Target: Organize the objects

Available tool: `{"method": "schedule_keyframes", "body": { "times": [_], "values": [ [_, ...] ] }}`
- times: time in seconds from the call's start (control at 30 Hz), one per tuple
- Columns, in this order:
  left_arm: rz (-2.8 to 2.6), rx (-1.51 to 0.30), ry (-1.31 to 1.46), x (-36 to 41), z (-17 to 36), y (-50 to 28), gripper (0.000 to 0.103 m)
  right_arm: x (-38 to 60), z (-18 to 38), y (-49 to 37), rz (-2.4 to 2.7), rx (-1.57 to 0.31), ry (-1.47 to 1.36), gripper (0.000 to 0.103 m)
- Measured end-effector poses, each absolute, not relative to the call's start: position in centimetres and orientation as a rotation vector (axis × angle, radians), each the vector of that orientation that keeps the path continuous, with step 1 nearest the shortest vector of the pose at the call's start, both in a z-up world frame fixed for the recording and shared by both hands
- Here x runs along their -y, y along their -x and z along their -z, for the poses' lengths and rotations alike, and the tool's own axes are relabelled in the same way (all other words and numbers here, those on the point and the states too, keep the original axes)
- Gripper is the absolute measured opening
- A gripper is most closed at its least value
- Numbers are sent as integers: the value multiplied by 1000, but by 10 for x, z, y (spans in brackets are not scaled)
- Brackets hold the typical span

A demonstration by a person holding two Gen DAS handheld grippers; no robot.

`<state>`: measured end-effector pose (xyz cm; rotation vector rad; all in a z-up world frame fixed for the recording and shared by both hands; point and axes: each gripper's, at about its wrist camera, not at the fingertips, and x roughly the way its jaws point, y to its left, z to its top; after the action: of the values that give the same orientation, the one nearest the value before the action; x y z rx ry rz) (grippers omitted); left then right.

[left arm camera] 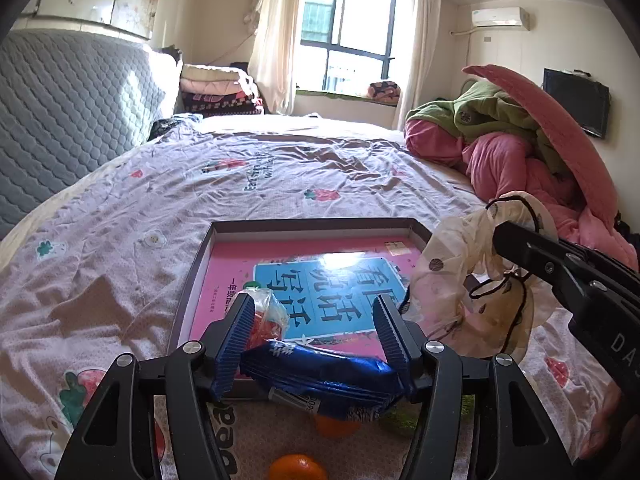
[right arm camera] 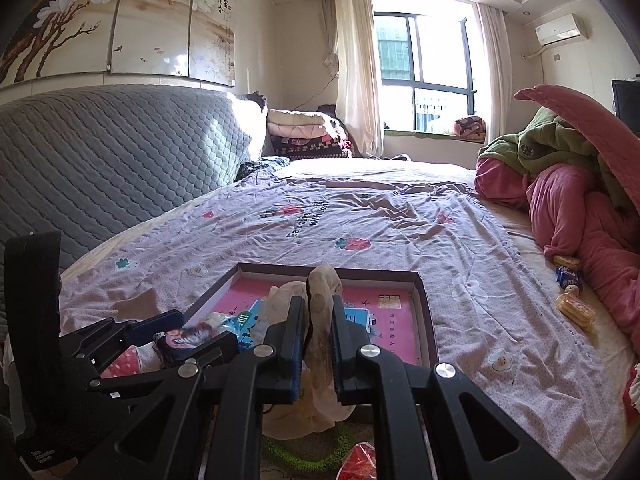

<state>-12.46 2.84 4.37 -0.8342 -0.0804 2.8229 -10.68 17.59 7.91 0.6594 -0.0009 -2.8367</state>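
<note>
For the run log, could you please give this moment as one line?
left tool: holds blue packet | right tool: shut on cloth | both over tray

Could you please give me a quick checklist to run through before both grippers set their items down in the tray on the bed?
1. Left gripper grips the blue packet: ok.
2. Right gripper is shut on the cream spotted cloth: ok.
3. Tray lies flat on the bed: ok.
4. Free room in the tray: ok, only a pink book lies inside.
5. Cloth's dark cord clear of the left gripper: cannot tell.
</note>
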Motion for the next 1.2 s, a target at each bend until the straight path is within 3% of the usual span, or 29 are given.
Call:
{"method": "schedule_keyframes", "body": {
  "times": [0.03,0.2,0.4,0.7,1.2],
  "values": [
    [-2825,84,834,-28,-43,126,63,-176,-79,108,2841,1,-659,12],
    [-2852,53,833,-30,-40,134,39,-183,-77,115,2853,26,-669,12],
    [-2816,26,940,-34,-21,152,22,-185,-73,123,2853,47,-689,12],
    [-2785,39,1023,-34,-7,164,14,-188,-70,134,2852,66,-711,12],
    [-2768,76,1064,-35,-2,174,14,-193,-55,155,2845,53,-802,12]
  ]
}}
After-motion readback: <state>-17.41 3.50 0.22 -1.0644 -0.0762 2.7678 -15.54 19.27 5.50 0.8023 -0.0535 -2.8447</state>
